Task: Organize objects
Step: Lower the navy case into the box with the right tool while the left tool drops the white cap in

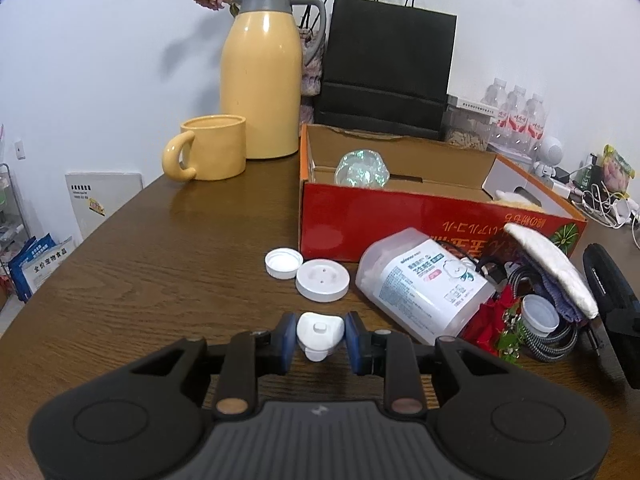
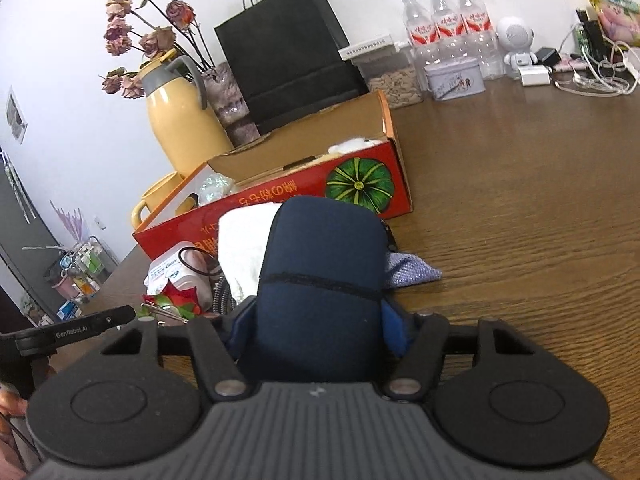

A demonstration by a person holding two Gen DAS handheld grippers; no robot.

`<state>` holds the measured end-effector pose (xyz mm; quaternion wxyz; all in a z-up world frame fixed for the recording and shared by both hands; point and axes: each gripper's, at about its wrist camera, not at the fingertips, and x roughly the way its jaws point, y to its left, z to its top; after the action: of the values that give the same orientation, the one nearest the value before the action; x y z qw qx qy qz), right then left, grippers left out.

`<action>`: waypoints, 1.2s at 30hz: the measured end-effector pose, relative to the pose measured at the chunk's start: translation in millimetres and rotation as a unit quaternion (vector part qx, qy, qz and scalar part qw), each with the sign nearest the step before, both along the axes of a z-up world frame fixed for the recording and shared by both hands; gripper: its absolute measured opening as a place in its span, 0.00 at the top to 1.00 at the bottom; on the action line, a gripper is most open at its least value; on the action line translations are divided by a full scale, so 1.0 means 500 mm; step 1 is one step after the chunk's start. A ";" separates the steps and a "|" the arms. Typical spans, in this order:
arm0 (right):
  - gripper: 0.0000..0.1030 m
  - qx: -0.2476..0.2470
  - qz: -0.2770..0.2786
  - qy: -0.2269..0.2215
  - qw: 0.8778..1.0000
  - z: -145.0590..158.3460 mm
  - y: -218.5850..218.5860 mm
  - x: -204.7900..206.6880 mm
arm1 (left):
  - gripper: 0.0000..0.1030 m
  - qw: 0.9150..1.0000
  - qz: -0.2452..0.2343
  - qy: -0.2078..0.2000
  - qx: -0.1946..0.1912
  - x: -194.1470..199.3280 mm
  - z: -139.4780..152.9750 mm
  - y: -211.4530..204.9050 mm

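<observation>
While the left gripper (image 1: pixel 320 338) clamps a small white plug (image 1: pixel 319 334) between its blue pads just above the wooden table (image 1: pixel 160 272), near its front edge, the right gripper (image 2: pixel 320 320) has its jaws closed against the sides of a navy pouch (image 2: pixel 320 280), which stands upright between them and fills most of that view. The plug is one rounded white piece with a small square stud on its face and a stubby neck pointing toward the camera.

Just beyond it lie two white round lids: an open cap (image 1: pixel 283 263) and a flat disc (image 1: pixel 322 285) with two small holes, touching each other. A third white cap (image 1: pixel 540 314) sits in the clutter to the right, among a braided cable (image 1: pixel 556 346), red and green trim (image 1: pixel 496 328) and a white cloth (image 1: pixel 556 268) over a blue one. One clear wipes tub (image 1: pixel 424 288) lies on its side against a red box (image 1: pixel 400 220), which is open and printed with a green pumpkin. Inside the box are one iridescent ball (image 1: pixel 362 168) and something white and fluffy in its far right corner.

Toward the table's back edge stand one yellow mug (image 1: pixel 212 148), one yellow jug (image 1: pixel 262 76) with a grey collar, one black bag (image 1: pixel 386 68) and three water bottles (image 2: pixel 448 28) in a row. Dried roses (image 2: pixel 132 28) rise behind the jug.
</observation>
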<state>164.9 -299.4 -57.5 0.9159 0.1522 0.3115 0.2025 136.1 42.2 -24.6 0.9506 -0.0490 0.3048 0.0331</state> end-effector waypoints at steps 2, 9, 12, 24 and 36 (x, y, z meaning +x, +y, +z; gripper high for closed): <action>0.38 -0.003 0.001 -0.006 1.000 0.006 0.001 -0.003 | 0.76 1.000 0.001 -0.004 0.000 -0.003 0.006 -0.001; 0.38 -0.028 -0.001 -0.039 0.999 0.044 0.012 -0.016 | 0.76 1.000 -0.004 -0.025 0.003 -0.009 0.036 -0.010; 0.38 -0.041 0.002 -0.054 0.998 0.066 0.021 -0.015 | 0.76 0.999 -0.009 -0.038 0.002 -0.005 0.053 -0.017; 0.38 -0.069 0.025 -0.096 0.993 0.142 0.108 0.040 | 0.76 0.996 -0.033 -0.084 -0.001 0.049 0.132 -0.066; 0.38 -0.084 0.033 -0.109 0.990 0.176 0.201 0.159 | 0.76 0.995 -0.031 -0.098 -0.013 0.164 0.166 -0.089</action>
<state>244.1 -198.7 30.3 0.9466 0.0415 0.2309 0.2213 218.2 -2.5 58.2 0.9758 -0.0546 0.2115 -0.0051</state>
